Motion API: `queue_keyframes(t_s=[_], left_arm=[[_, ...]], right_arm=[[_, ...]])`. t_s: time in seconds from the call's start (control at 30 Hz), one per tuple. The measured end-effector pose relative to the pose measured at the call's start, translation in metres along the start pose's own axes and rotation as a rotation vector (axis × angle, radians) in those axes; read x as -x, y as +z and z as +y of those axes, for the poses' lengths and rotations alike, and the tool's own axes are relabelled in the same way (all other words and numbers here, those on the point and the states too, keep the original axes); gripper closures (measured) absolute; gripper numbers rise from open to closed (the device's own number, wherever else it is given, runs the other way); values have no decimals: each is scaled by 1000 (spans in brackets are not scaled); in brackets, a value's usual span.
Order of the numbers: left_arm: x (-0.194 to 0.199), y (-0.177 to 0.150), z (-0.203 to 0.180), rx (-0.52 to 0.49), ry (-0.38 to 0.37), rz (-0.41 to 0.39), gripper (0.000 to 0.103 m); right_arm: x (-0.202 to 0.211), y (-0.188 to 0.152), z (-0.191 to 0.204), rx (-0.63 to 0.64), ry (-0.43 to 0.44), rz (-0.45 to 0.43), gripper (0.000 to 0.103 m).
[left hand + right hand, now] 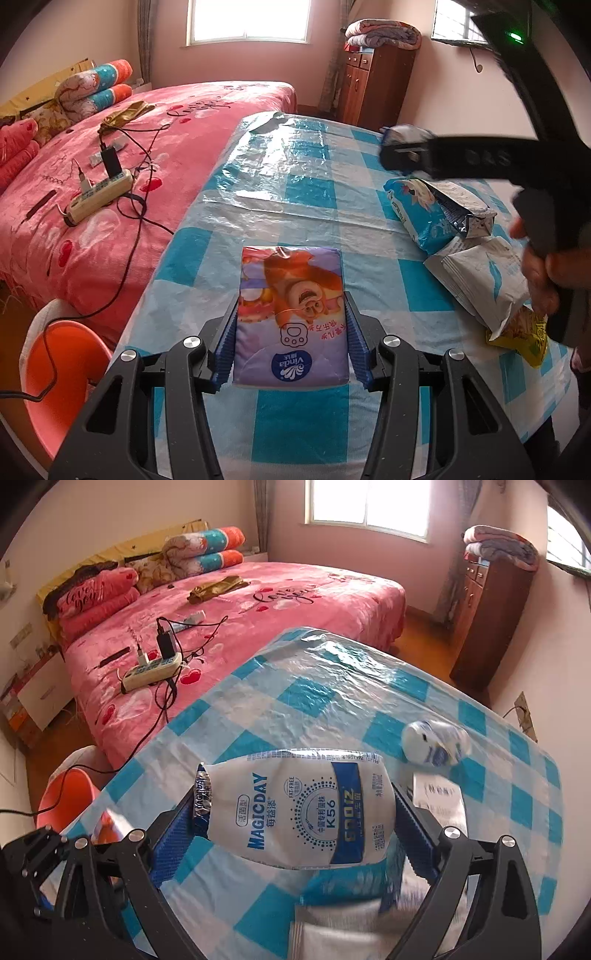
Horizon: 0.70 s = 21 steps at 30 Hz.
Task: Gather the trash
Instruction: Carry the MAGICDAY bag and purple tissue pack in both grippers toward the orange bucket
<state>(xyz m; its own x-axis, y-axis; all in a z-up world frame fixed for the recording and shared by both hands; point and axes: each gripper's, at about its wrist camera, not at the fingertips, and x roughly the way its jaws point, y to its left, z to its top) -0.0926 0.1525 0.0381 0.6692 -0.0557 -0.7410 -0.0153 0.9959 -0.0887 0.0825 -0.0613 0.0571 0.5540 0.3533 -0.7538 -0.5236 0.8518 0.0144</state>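
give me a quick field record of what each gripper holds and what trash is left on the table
left gripper: shut on tissue pack, resting on the table
right gripper: jaws wide, shut on white pouch, lifted off the table
left on table: blue bag, white bag, yellow wrapper
bin: orange bin beside the table

A home bedroom: pink-quilted bed (229,602), wooden cabinet (491,620), window (369,506)
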Motion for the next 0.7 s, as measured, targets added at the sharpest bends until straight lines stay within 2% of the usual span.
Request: queue_keyframes(t_s=[0.37, 0.7], left_arm=[[23, -1, 0, -30, 46, -38, 50], [48, 3, 16, -41, 109, -82, 50]], right_arm=[[47, -40, 6, -33, 0, -47, 8], [69, -60, 37, 0, 43, -55, 8]])
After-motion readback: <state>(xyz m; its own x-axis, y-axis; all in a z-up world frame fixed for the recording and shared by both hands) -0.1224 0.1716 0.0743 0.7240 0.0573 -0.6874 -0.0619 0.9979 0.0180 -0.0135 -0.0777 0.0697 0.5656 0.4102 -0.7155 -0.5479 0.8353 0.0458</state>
